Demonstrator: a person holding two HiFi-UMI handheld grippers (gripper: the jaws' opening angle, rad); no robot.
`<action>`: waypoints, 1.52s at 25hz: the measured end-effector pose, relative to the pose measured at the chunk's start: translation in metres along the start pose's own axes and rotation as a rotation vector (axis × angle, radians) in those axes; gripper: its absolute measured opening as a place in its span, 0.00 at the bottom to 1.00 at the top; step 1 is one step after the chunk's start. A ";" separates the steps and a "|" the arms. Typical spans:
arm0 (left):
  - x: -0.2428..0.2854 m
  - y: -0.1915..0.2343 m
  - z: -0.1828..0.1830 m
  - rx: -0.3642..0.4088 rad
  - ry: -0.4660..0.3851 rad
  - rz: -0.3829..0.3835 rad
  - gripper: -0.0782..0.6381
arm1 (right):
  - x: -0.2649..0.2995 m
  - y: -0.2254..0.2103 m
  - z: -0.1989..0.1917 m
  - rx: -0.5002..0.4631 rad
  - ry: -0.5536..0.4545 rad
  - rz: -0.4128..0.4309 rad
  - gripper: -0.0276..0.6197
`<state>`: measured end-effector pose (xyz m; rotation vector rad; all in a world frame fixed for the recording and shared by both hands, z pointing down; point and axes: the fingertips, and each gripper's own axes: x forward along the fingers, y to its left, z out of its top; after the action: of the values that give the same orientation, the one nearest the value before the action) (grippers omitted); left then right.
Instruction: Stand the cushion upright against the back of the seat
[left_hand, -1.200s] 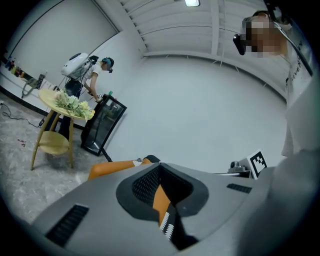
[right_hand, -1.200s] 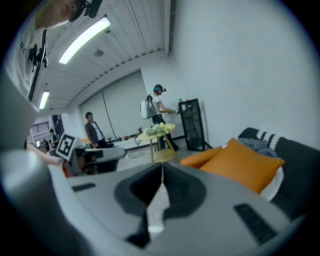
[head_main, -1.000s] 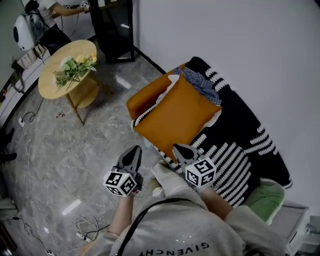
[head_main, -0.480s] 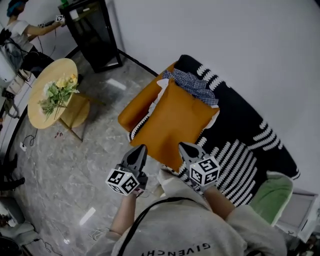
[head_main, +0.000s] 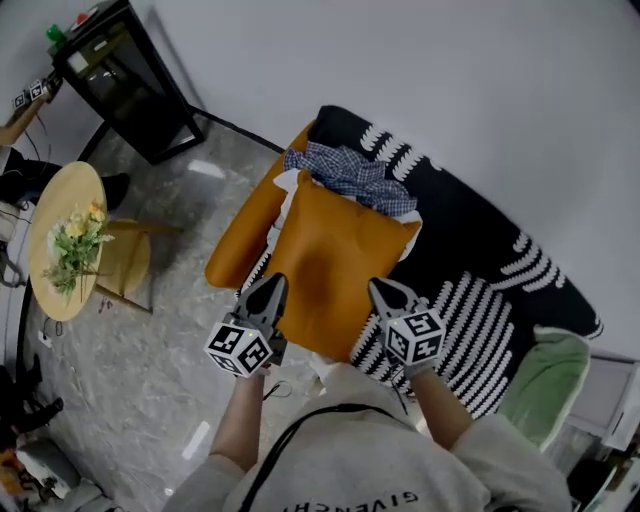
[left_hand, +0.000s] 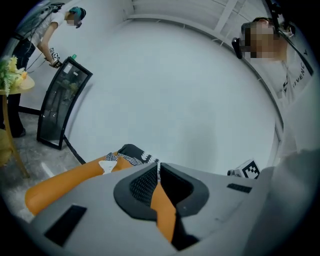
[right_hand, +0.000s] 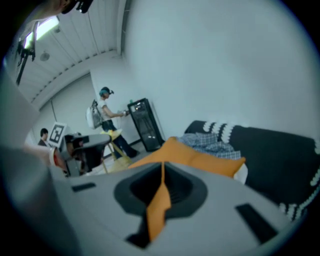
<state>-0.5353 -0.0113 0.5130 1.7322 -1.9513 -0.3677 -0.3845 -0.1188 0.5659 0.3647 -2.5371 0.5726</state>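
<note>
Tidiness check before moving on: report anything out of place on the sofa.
A crumpled checked cloth lies bunched on the sofa, just beyond the orange cushion and near the backrest. It is likely in the way of standing the cushion there.

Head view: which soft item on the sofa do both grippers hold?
The orange cushion: the left gripper and right gripper are shut on its near edge. The checked cloth behind it and the green cushion are not gripped.
</note>
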 end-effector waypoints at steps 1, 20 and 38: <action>0.011 0.006 -0.001 0.001 0.013 0.001 0.14 | 0.003 -0.012 -0.002 0.017 0.009 -0.023 0.07; 0.188 0.128 -0.035 -0.004 0.229 0.110 0.44 | 0.055 -0.206 -0.026 0.502 -0.013 -0.347 0.29; 0.250 0.168 -0.065 -0.087 0.473 0.144 0.42 | 0.082 -0.218 -0.047 0.679 0.023 -0.265 0.37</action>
<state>-0.6585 -0.2221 0.7007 1.4512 -1.6719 0.0123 -0.3551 -0.2999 0.7178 0.9041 -2.1516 1.3070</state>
